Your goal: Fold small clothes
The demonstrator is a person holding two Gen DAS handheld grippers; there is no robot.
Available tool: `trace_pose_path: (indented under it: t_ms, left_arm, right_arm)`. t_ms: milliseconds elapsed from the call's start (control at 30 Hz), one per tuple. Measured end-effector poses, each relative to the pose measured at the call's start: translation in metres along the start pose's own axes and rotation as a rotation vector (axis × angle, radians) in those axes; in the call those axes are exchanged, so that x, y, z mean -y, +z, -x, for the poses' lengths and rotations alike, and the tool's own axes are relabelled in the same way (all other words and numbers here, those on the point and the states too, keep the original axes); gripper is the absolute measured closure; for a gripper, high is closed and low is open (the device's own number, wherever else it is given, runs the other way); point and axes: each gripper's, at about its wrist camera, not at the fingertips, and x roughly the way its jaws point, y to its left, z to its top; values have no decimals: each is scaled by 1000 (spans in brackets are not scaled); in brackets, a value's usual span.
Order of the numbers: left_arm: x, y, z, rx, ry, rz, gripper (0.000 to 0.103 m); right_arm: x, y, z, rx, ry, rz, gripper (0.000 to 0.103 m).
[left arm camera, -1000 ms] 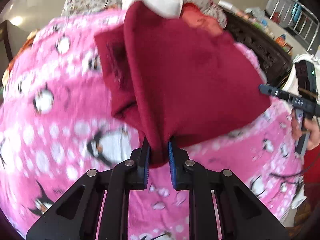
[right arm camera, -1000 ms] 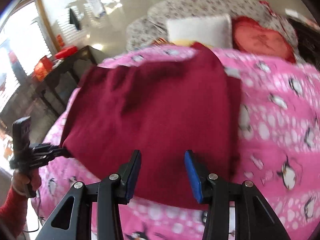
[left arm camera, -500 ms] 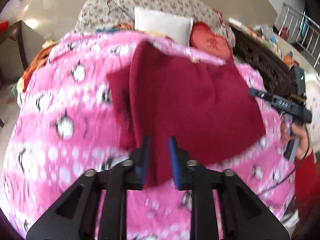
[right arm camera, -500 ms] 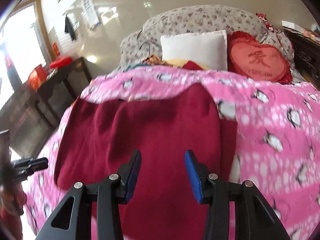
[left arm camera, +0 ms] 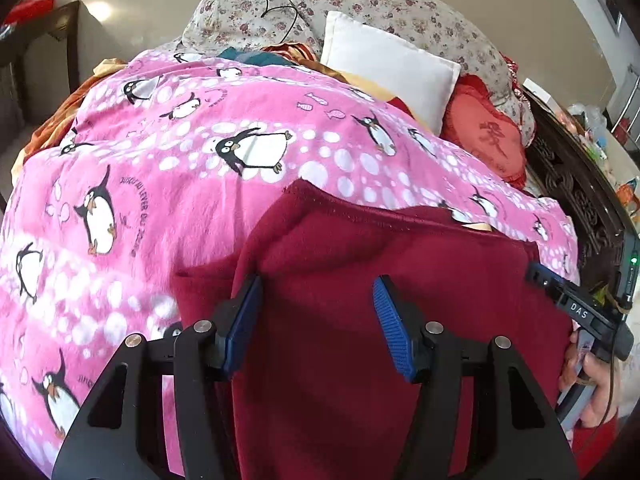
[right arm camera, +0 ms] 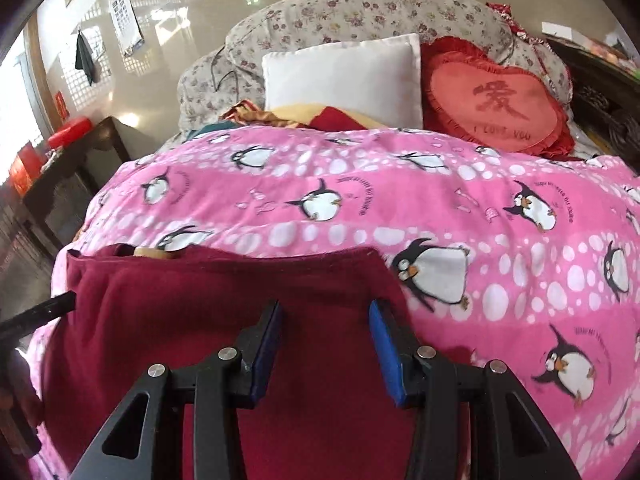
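Observation:
A dark red fleece garment lies folded flat on the pink penguin blanket, near the bed's front edge. It also shows in the right wrist view. My left gripper is open and empty, its blue pads hovering over the garment's left part. My right gripper is open and empty over the garment's right part. The right gripper also shows in the left wrist view at the garment's right edge, held in a hand.
A white pillow, a red heart cushion and a floral quilt lie at the bed's head. A dark side table stands left of the bed. Dark carved furniture stands on the right.
My left gripper opened and let go of the red garment, which now lies flat on the blanket. Both grippers have pulled back toward the bed's front edge.

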Motion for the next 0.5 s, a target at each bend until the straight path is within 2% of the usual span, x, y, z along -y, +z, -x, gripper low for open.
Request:
trace_pose_path:
  t_ms: [100,233,367,500]
  left_arm:
    - [10,-6,6,22,43,-73,45]
    - [14,-20,23,42,71,-103,45]
    - [18,-34,37,82,164,-156,45]
    - [13,-52,47,85,161,-147,45]
  right_arm:
    - [5,-1,6,8,9,-28,60]
    - [0,-10,37,28,-1,-5,60]
    - [-12,-37,74,37,9,60,59]
    - [-16,-66,94,27,12,97,59]
